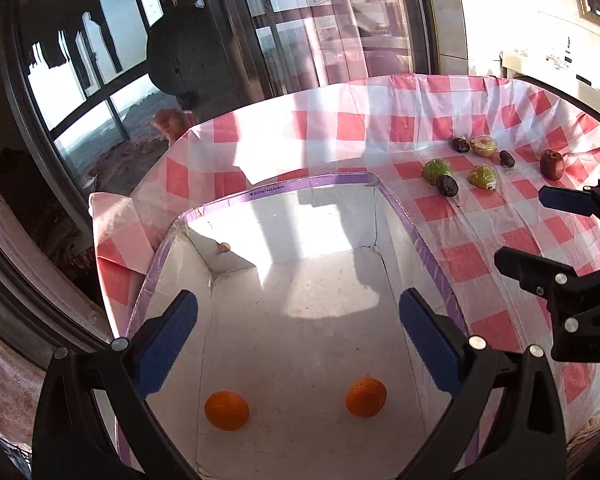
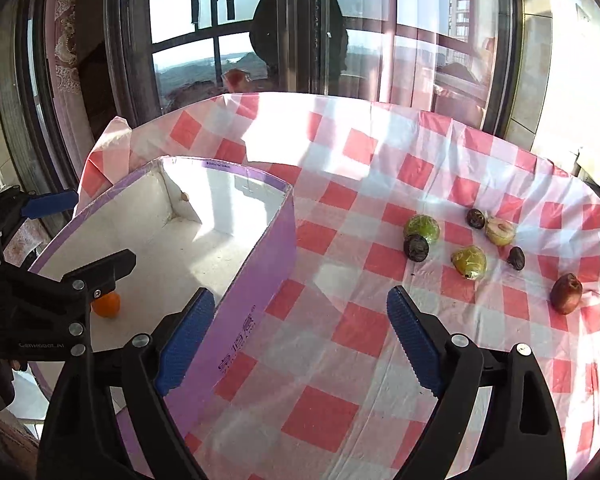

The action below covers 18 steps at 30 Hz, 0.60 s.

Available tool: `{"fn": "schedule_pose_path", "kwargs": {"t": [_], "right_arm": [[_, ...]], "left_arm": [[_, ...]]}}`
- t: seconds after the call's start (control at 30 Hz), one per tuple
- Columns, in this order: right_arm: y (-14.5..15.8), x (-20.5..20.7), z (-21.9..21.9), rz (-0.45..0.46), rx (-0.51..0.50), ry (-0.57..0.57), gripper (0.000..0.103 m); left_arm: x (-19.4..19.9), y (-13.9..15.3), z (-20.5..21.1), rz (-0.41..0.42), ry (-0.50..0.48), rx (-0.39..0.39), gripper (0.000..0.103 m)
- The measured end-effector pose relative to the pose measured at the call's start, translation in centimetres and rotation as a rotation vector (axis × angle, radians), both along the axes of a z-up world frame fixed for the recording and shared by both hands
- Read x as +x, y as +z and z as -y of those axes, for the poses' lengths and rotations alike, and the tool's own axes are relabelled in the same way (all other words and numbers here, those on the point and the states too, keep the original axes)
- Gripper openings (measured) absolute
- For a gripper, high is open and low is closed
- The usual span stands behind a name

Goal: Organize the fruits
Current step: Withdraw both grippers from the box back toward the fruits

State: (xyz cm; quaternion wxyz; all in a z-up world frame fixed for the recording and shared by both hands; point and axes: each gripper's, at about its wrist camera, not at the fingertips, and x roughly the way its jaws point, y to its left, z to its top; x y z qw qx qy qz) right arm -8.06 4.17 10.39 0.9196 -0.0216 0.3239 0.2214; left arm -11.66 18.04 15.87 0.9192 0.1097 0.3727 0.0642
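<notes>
A white box with a purple rim (image 1: 420, 240) stands on the checked tablecloth (image 2: 340, 208). Two oranges (image 1: 226, 410) (image 1: 366, 397) lie on its floor. My left gripper (image 1: 298, 344) is open and empty above the box, over the oranges. My right gripper (image 2: 300, 340) is open and empty over the cloth beside the box's purple wall (image 2: 252, 304). Loose fruit lies on the cloth to the right: green wrapped fruits (image 2: 421, 229) (image 2: 469, 262), dark plums (image 2: 416, 247) (image 2: 516, 258), a halved fruit (image 2: 500, 231) and a red-brown fruit (image 2: 566, 293).
Large windows and a sheer curtain (image 2: 380, 40) stand behind the table. The table's far edge curves along the windows. The right gripper shows at the right edge of the left wrist view (image 1: 540, 236). One orange shows in the right wrist view (image 2: 107, 305).
</notes>
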Motion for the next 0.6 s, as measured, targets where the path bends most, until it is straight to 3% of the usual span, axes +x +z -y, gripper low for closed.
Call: {"fn": "schedule_pose_path", "kwargs": {"t": [0.2, 0.4, 0.6], "right_arm": [[-3.0, 1.9, 5.7, -0.074, -0.077, -0.146, 0.085], [-7.0, 2.9, 10.8, -0.179, -0.105, -0.232, 0.085], [-11.0, 3.7, 16.5, -0.289, -0.13, -0.329, 0.084]], "left_arm": [[2.6, -0.1, 6.3, -0.021, -0.121, 0.063, 0.101], [4.4, -1.0, 11.9, -0.081, -0.222, 0.051, 0.101], [4.9, -3.7, 17.9, -0.151, -0.324, 0.099, 0.101]]}}
